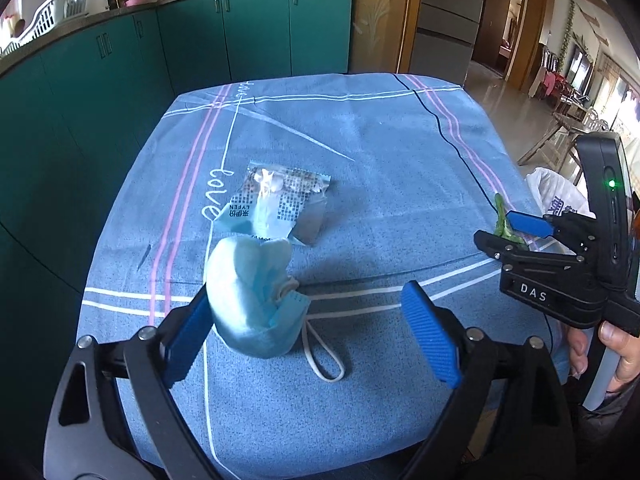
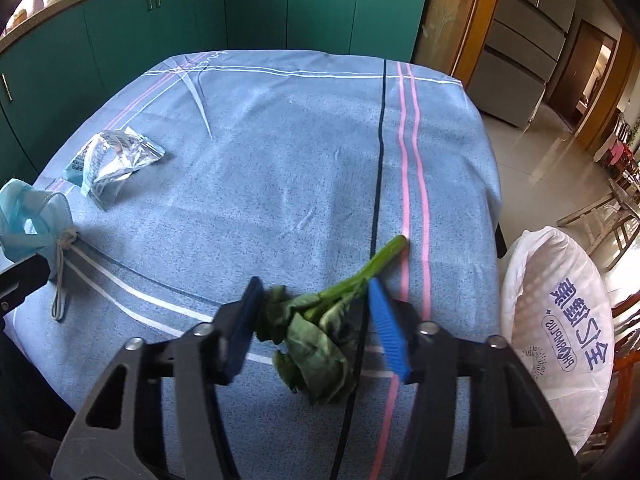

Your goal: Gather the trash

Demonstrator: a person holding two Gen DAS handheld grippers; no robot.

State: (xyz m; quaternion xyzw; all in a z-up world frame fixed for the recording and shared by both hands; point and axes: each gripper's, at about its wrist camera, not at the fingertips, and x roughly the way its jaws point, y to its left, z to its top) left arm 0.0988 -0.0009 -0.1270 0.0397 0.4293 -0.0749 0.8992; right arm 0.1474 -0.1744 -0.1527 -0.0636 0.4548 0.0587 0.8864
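A crumpled light-blue face mask [image 1: 252, 300] lies on the blue tablecloth [image 1: 360, 152], its white ear loop trailing toward me. My left gripper [image 1: 310, 332] stands wide open around it; the mask leans on the left pad and is far from the right pad. A torn snack wrapper [image 1: 276, 204] lies just beyond the mask. A wilted green leaf with a stem [image 2: 316, 328] lies near the table's right edge, between the fingers of my right gripper [image 2: 314, 328]. Those jaws stand partly closed: the leaf brushes both pads and does not look squeezed. The mask [image 2: 32, 220] and wrapper [image 2: 112, 160] show at far left.
A white plastic bag [image 2: 560, 320], printed in blue, stands open just off the table's right edge. Green cabinets [image 1: 240, 32] run behind and left of the table. A person's hand [image 1: 616, 344] holds the right gripper's handle. Tiled floor and chairs lie to the right.
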